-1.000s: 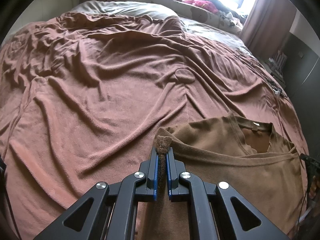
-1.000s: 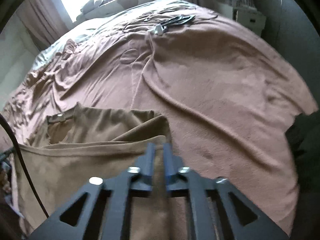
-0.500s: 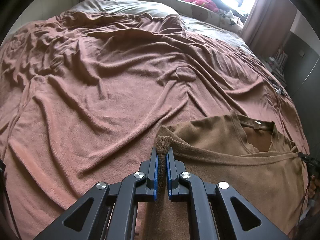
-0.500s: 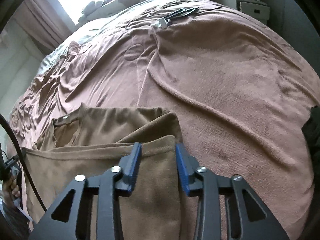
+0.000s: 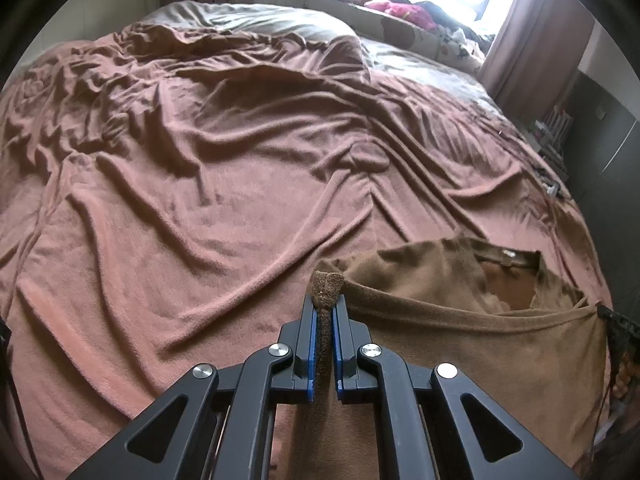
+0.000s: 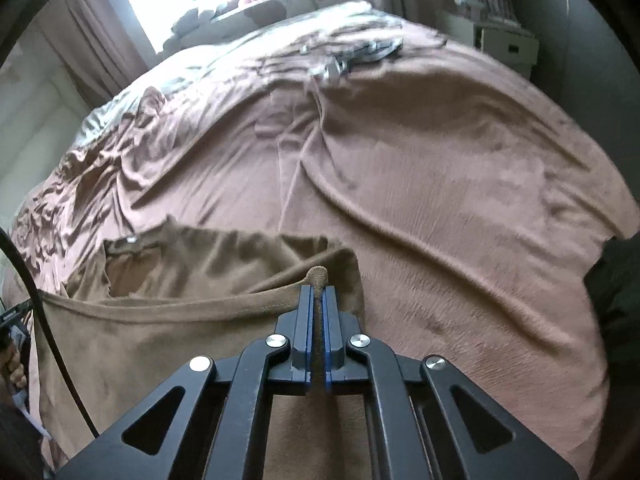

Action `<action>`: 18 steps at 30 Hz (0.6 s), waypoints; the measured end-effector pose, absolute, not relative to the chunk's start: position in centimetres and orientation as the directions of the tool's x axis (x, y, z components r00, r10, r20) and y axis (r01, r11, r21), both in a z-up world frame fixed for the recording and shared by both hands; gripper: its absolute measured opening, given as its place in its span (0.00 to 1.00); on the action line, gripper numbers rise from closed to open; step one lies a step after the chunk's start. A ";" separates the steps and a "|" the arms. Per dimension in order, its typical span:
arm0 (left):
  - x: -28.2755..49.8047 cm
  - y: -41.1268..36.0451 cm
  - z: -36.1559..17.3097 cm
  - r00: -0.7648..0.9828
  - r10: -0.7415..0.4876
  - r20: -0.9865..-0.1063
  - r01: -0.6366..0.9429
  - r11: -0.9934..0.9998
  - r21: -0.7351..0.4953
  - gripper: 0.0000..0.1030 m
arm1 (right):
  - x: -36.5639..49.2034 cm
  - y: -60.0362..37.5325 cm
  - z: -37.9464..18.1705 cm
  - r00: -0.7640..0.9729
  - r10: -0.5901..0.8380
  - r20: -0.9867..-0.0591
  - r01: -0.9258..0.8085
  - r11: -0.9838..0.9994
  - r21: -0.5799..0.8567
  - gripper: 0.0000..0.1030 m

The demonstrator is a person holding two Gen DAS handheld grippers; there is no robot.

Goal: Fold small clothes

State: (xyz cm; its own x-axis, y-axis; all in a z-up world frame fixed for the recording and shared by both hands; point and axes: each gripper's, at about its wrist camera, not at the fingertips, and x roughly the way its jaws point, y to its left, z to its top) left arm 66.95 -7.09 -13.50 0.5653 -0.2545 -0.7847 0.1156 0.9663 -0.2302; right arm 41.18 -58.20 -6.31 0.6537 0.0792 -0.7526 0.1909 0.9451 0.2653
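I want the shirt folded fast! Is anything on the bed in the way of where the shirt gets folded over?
Nothing visible blocks it. Both grippers, left and right, are shut on the brown shirt's folded edge. Ahead lies only the rumpled blanket. The dark cables lie far up the bed, well apart from the shirt.

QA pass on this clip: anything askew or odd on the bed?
Nothing damaged or spilled. Both hand-held grippers, left and right, pinch corners of the brown shirt, its hem folded up toward the collar. The pink blanket is heavily wrinkled, and a loose cable lies on it at the far side.
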 end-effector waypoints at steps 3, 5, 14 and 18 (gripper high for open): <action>66.9 -6.8 -12.1 0.586 -0.276 -0.762 0.117 0.959 -0.258 0.06 | 40.2 -57.8 -4.5 0.695 0.050 -0.717 0.193 0.948 0.253 0.00; 66.9 -6.9 -11.4 0.598 -0.281 -0.751 0.119 0.957 -0.263 0.06 | 40.0 -57.6 -3.6 0.714 0.041 -0.699 0.189 0.950 0.248 0.00; 69.1 -6.3 -10.1 0.627 -0.271 -0.731 0.097 0.957 -0.272 0.06 | 41.5 -56.6 -1.5 0.743 -0.039 -0.669 0.204 0.964 0.171 0.00; 69.8 -6.2 -8.7 0.648 -0.268 -0.713 0.109 0.959 -0.262 0.06 | 42.0 -57.0 -1.3 0.763 -0.044 -0.645 0.214 0.959 0.188 0.00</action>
State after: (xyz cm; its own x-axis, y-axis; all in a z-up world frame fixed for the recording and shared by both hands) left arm 69.85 -6.17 -8.69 0.6478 -0.2684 -0.7130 0.1091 0.9589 -0.2619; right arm 41.97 -56.97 -1.29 0.7633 -0.0440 -0.6445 0.2140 0.9585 0.1881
